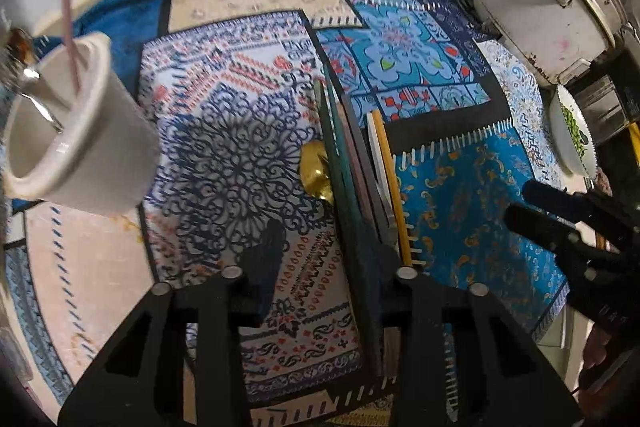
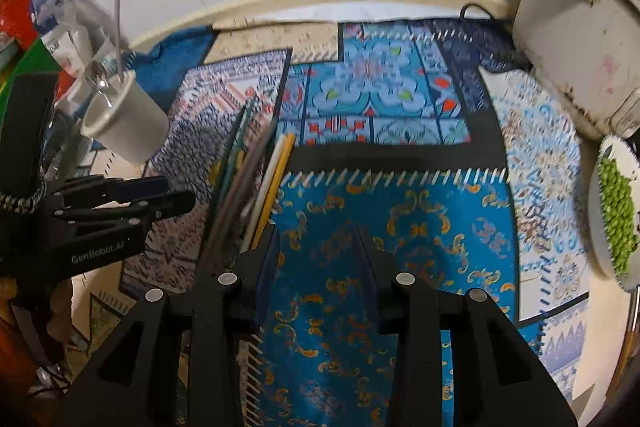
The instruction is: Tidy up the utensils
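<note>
Your left gripper and right gripper both hover part-open above the patterned cloth on the tabletop, grasping nothing. The bundle of chopsticks lies on the cloth beside a gold spoon, just inside your left gripper's right finger. White cup stands well left, utensils already inside.

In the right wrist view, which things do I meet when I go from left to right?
Left hand-held gripper → white cup → bundle of chopsticks → right hand-held gripper → plate of green beans.
</note>
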A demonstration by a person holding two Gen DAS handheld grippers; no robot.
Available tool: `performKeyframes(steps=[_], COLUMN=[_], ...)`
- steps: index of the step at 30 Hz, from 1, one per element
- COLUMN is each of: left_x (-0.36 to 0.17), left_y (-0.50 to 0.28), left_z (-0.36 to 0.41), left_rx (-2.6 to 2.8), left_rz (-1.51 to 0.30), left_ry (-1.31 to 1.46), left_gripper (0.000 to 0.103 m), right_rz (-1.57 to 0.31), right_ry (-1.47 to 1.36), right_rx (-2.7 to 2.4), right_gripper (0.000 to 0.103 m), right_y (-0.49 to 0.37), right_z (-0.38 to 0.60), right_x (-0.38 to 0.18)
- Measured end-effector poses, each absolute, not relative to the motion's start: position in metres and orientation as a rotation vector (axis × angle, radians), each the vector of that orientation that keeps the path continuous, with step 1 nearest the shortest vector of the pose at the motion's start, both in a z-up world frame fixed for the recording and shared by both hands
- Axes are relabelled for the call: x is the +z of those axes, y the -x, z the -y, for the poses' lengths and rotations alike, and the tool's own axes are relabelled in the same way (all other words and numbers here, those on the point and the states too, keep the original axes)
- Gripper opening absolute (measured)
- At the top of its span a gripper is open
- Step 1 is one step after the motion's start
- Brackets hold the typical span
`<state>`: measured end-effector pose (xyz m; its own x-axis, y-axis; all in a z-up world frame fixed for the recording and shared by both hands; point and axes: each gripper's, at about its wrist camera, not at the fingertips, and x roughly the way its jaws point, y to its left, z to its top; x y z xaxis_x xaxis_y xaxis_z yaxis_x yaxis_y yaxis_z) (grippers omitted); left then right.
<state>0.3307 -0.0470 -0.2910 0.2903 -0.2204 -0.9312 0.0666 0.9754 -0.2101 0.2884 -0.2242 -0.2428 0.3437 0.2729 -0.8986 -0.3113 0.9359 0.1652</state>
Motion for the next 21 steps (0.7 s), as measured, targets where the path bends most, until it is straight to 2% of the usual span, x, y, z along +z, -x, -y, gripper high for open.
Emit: performKeyframes(steps=[3,12,21], left_x=[-0.296,-0.296,-0.31], left_y=[-0.335,-0.374,-0.404], left_z=[0.049,0.043,0.049], left_rx=[-0.198,-0.188,-0.188], left_rz=[-1.273,-1.256,-1.283], left_ry=[0.162,0.274,0.245], left_gripper=[0.025,0.025,0.025], right_rz=[-1.177,-1.207,-1.223], right_ry=[0.028,-0.016,-0.04], right_rx=[0.385,0.388,0.382], right_gripper=[0.034,0.034,0.034], right_y=[-0.291,-0.3,-0.307], right_z=[0.226,0.23,0.236], right_x=[-0.249,-0.261,-0.265])
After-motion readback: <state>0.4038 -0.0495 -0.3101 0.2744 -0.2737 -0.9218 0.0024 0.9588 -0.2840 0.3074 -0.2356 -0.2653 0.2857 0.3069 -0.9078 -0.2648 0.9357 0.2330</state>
